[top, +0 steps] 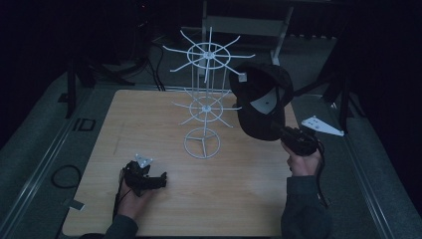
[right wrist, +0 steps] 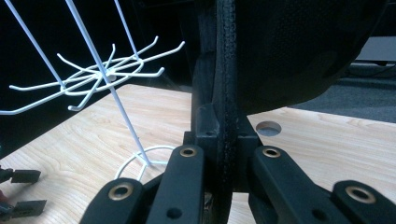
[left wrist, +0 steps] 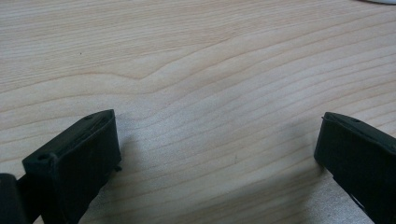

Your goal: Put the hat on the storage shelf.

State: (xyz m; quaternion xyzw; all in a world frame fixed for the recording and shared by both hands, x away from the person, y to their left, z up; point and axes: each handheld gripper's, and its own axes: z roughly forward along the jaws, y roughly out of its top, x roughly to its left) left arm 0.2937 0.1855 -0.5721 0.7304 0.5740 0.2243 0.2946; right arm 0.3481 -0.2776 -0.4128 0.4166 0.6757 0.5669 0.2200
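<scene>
A white wire rack point(top: 205, 102) with two tiers of hooks stands on the wooden table point(top: 149, 119), just behind its middle. My right gripper point(top: 280, 131) is shut on the edge of a black cap point(top: 261, 102) and holds it up beside the rack's right-hand hooks. In the right gripper view the cap point(right wrist: 289, 46) rises from the shut gripper point(right wrist: 224, 163), with the rack point(right wrist: 102, 77) to its left. My left gripper point(top: 158, 181) rests low at the table's front left. Its jaws stand wide apart over bare wood, nothing in the gripper point(left wrist: 217, 154).
A round hole point(right wrist: 268, 128) is cut in the tabletop beyond the cap. The rack's ring base point(top: 201, 143) sits mid-table. Dark stands and cables point(top: 149, 64) lie behind the table, and a cable loop point(top: 64, 177) lies on the floor at the left.
</scene>
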